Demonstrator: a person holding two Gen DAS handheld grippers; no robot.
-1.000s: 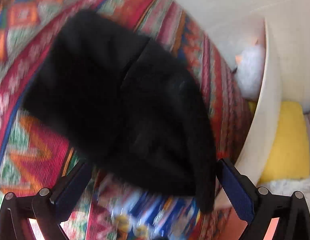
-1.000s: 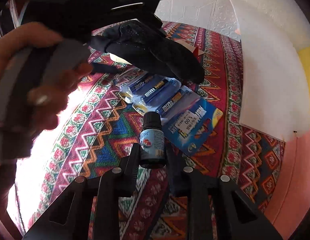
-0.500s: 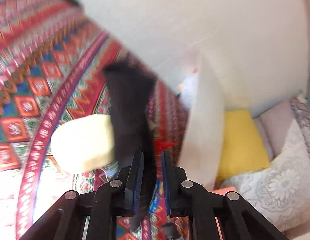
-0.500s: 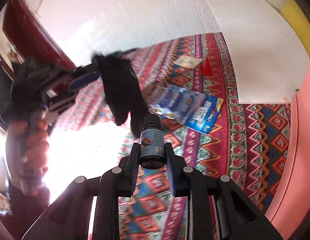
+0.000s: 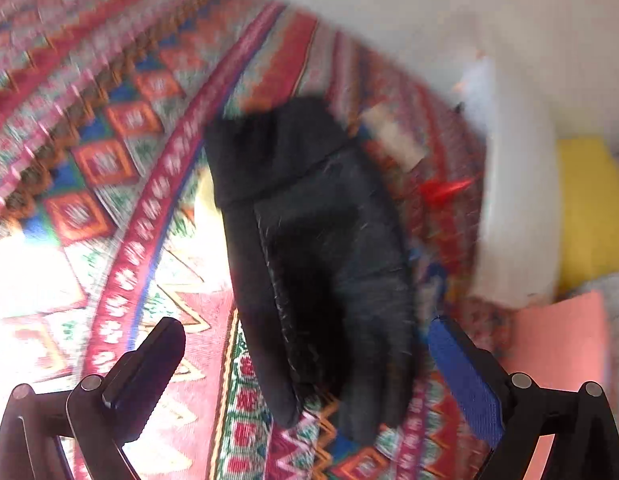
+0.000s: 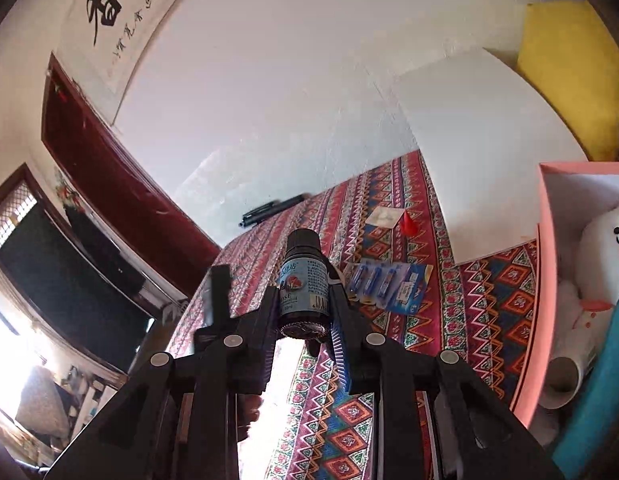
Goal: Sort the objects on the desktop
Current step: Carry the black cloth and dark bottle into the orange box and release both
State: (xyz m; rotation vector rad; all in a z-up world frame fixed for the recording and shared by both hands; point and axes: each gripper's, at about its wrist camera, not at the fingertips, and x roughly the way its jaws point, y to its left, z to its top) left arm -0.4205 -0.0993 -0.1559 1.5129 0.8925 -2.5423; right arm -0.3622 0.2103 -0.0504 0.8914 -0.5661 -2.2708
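Note:
A black glove (image 5: 309, 240) lies on the patterned cloth (image 5: 121, 152), blurred by motion. My left gripper (image 5: 305, 368) is open, one finger on each side of the glove's fingertip end, with neither pad touching it. My right gripper (image 6: 305, 312) is shut on a small dark bottle (image 6: 305, 280) with a blue label, held upright above the cloth. Beyond the bottle, a blue battery pack (image 6: 389, 284), a red cone (image 6: 408, 224) and a white card (image 6: 383, 216) lie on the cloth.
A pink box (image 6: 543, 264) at the right holds a white plush toy (image 6: 605, 256) and a teal object (image 6: 601, 380). A white board (image 6: 481, 160) leans behind the table, with a yellow cushion (image 6: 573, 68) past it. A black pen (image 6: 269, 210) lies at the far edge.
Half a second ago my left gripper was shut on the hanging glove; now it is open and the glove is down on the cloth. My right gripper rose and tilted up with the bottle.

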